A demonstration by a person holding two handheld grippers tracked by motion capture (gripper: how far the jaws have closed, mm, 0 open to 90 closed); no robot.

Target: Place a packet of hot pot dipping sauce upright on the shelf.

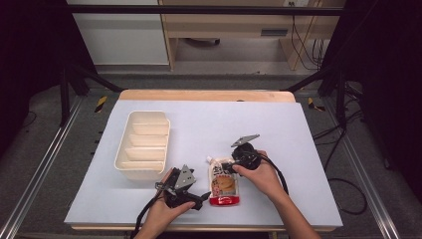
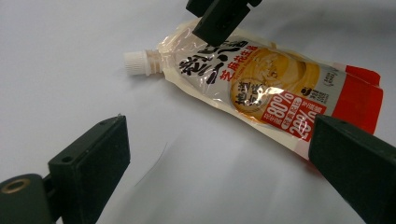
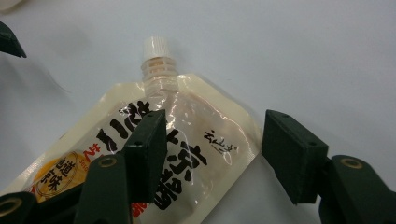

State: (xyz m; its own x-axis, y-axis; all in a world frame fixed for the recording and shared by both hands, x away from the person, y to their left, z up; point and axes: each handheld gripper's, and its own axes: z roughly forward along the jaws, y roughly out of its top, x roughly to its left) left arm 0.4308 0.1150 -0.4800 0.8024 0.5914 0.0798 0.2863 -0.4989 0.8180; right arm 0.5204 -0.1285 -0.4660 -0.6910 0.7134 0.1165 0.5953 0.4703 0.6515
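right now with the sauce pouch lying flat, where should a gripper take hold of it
Grip the sauce pouch at its narrow shoulder just below the white cap, coming from above: it lies flat on the table, and that end is slim and stiffened by the spout.

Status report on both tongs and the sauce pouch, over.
Both tongs open: right tongs straddle sauce pouch near its spout, left tongs alongside. Pouch flat on table. Nothing in the way.

Bare white worktop (image 1: 259, 124) beyond right tool (image 1: 230, 165), cream plastic divided tray (image 1: 143, 142) just beyond left tool (image 1: 203, 195), flat printed spouted sauce pouch (image 1: 223, 184) between them
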